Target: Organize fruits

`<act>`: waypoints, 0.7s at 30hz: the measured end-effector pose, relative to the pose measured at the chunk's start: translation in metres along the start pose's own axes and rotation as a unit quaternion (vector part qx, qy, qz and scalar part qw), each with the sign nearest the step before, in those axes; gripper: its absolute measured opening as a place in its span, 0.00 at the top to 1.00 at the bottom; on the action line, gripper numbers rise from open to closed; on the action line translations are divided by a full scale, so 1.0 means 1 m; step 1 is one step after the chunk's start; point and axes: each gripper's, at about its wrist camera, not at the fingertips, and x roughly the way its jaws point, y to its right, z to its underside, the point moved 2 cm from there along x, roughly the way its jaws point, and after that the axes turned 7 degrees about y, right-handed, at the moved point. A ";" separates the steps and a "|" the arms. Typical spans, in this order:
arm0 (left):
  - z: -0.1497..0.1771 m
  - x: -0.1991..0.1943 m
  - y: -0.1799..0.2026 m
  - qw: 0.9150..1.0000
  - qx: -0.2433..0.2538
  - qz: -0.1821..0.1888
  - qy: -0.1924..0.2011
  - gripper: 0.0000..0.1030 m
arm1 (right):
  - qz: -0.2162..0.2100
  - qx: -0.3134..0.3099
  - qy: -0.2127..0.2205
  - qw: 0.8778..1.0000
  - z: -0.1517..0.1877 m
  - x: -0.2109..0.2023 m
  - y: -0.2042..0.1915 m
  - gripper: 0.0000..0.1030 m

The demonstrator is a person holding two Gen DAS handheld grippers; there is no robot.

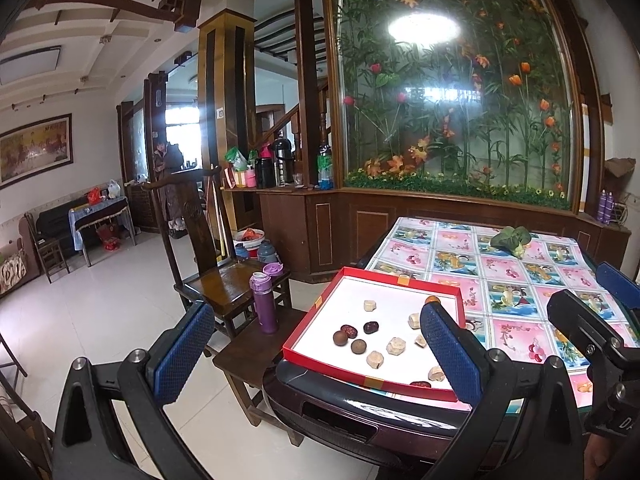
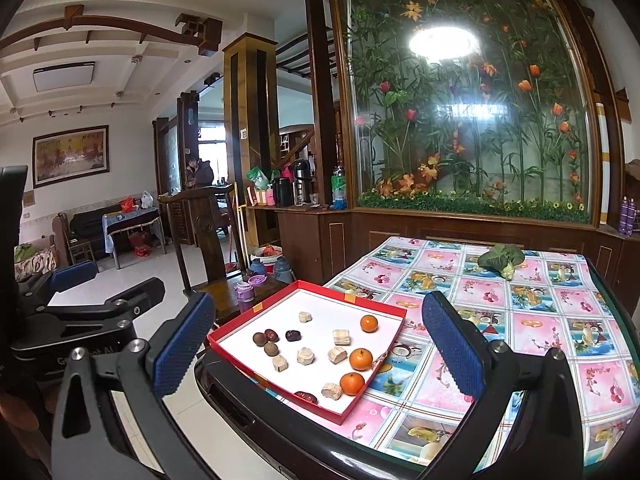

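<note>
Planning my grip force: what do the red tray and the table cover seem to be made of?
Red tray: looks like thin cardboard, matte red outside, white inside, with tape patches on folded edges, so probably flimsy. Table cover: apparently glossy plastic or oilcloth; its printed fruit squares catch reflections and it lies flat.

White letters "DA" on the right gripper (image 1: 618, 424) body at the left wrist view's edge, partly hidden white lettering ending in "AI" on the left gripper (image 2: 86, 354) body in the right wrist view, nothing else legible
</note>
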 end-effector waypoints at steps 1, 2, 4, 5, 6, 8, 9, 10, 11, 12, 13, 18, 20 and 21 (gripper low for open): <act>0.000 0.000 -0.001 1.000 -0.004 0.000 -0.001 0.00 | 0.000 -0.001 -0.001 1.000 0.000 0.000 0.000 0.00; -0.001 -0.001 -0.003 1.000 -0.009 0.001 -0.001 0.00 | 0.000 -0.001 -0.002 1.000 0.000 0.001 0.000 0.00; -0.003 -0.001 -0.008 1.000 -0.019 -0.003 -0.001 0.00 | 0.002 -0.002 -0.004 1.000 0.000 0.002 0.000 0.00; -0.003 -0.001 -0.010 1.000 -0.022 -0.005 -0.001 0.00 | 0.002 -0.001 -0.004 1.000 -0.001 0.002 0.001 0.00; -0.004 -0.001 -0.012 1.000 -0.026 -0.009 0.000 0.00 | 0.002 0.000 -0.004 1.000 0.000 0.002 0.001 0.00; -0.004 -0.001 -0.016 0.999 -0.031 -0.018 0.002 0.00 | 0.003 -0.001 -0.004 1.000 -0.001 0.003 0.001 0.00; -0.004 -0.001 -0.017 0.999 -0.032 -0.021 0.002 0.00 | 0.003 -0.003 -0.006 1.000 0.000 0.003 0.001 0.00; -0.005 0.000 -0.017 0.999 -0.033 -0.023 0.002 0.00 | 0.005 -0.003 -0.007 1.000 0.000 0.003 0.001 0.00; -0.004 0.001 -0.018 0.999 -0.033 -0.024 0.003 0.00 | 0.005 -0.002 -0.009 1.000 0.000 0.003 0.002 0.00; -0.004 0.001 -0.019 0.999 -0.033 -0.029 0.005 0.00 | 0.007 0.000 -0.008 1.000 0.000 0.002 0.002 0.00; -0.004 0.001 -0.018 0.999 -0.032 -0.032 0.006 0.00 | 0.007 0.002 -0.006 1.000 0.000 0.002 0.003 0.00; -0.002 0.002 -0.019 0.999 -0.031 -0.034 0.005 0.00 | 0.006 0.012 -0.016 1.000 0.002 0.006 0.003 0.00; -0.001 0.002 -0.019 0.999 -0.030 -0.034 0.003 0.00 | 0.005 0.016 -0.021 1.000 0.003 0.007 0.004 0.00; 0.000 0.002 -0.020 0.999 -0.029 -0.034 0.003 0.00 | 0.004 0.019 -0.022 1.000 0.004 0.007 0.004 0.00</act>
